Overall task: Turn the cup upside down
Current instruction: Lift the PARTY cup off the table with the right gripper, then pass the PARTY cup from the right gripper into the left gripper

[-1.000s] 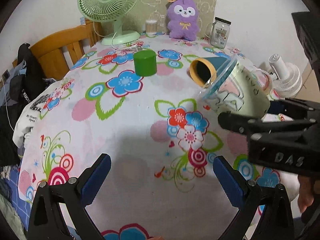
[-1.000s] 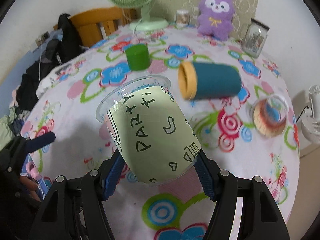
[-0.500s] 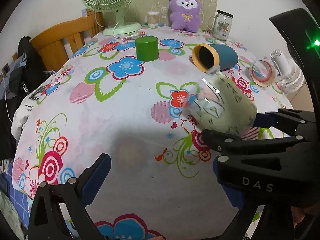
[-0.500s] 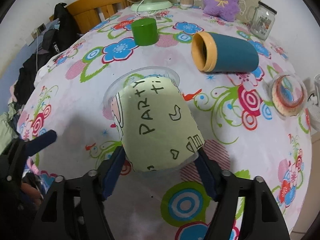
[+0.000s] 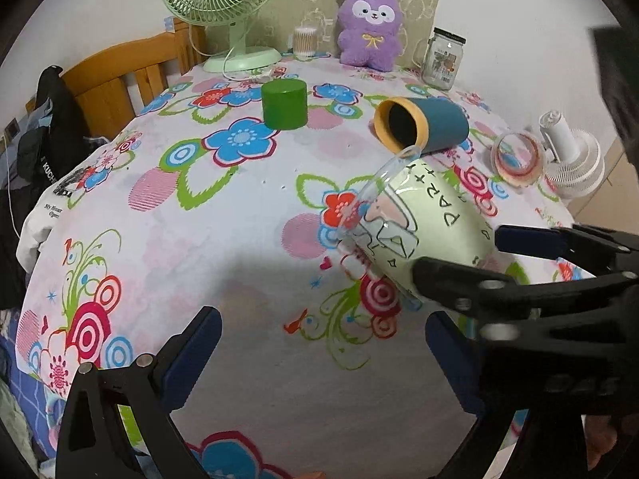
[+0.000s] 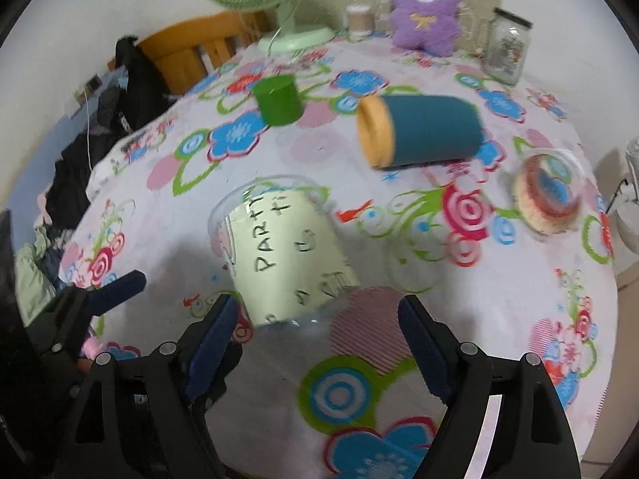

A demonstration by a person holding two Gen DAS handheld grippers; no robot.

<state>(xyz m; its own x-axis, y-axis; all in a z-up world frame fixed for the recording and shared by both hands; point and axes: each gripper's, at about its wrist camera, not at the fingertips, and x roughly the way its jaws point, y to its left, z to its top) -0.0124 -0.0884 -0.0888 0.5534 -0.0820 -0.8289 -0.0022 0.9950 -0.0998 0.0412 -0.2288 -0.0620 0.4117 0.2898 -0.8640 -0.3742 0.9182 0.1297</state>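
Note:
The clear plastic cup (image 6: 285, 251) with a pale green "PARTY" sleeve sits tilted on the flowered tablecloth (image 5: 199, 239), rim down and away from me, base toward my right gripper. My right gripper (image 6: 315, 325) is open; its fingers stand wide on either side of the cup's base, clear of it. In the left wrist view the cup (image 5: 423, 223) lies between the right gripper's fingers (image 5: 459, 279). My left gripper (image 5: 319, 355) is open and empty, low over the near part of the table.
A teal tumbler with an orange rim (image 6: 419, 131) lies on its side behind the cup. A green cylinder (image 6: 277, 97), a clear lid (image 6: 549, 191), a glass jar (image 6: 507, 48), a purple plush (image 6: 425, 4) and a green fan (image 5: 227, 8) stand farther back. A wooden chair (image 5: 120, 76) is at left.
My right gripper has opened and let go of the cup, which has dropped rim-down onto the cloth. The right gripper has pulled back a little. The left gripper stays open.

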